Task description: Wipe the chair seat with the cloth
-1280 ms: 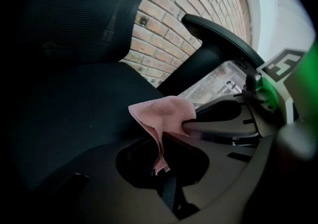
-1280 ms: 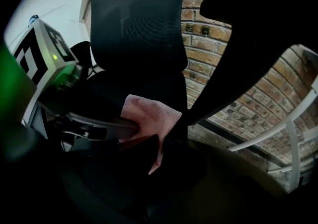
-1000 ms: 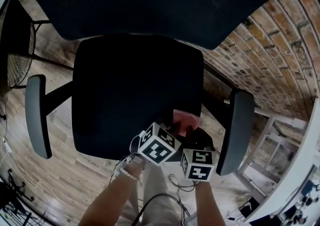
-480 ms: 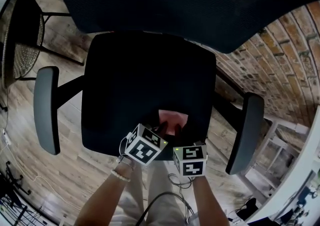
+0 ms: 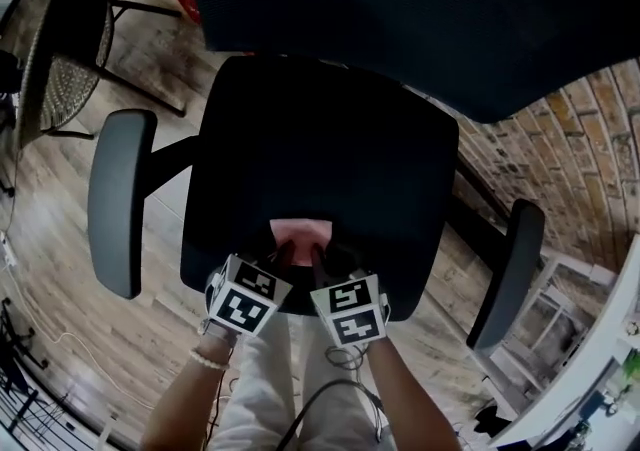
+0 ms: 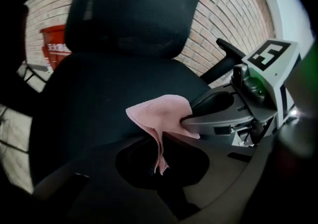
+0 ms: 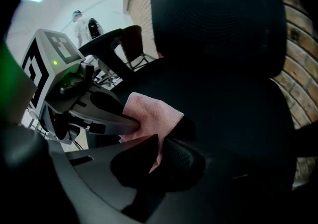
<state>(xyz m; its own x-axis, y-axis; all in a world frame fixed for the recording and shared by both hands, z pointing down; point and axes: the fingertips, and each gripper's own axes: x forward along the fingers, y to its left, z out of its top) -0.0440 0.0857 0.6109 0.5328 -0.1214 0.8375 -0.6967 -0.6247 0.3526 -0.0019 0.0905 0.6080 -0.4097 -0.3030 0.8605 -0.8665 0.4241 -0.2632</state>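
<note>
You are wiping leftward along the black padded chair seat's (image 5: 320, 139) front, left gripper (image 5: 284, 257) and right gripper (image 5: 322, 259) both clamping the small pink cloth (image 5: 300, 231).

Setting: office-type workspace. Mesh-backed office chair (image 5: 320, 159) with armrests ahead of the jaws; brick wall (image 6: 233, 14) beyond; wood-plank floor (image 5: 60, 269) beneath.

No words or numbers can be read. A red box (image 6: 55, 48) carries white lettering too blurred to make out. The marker cubes (image 5: 245, 296) show only black-and-white square patterns.
</note>
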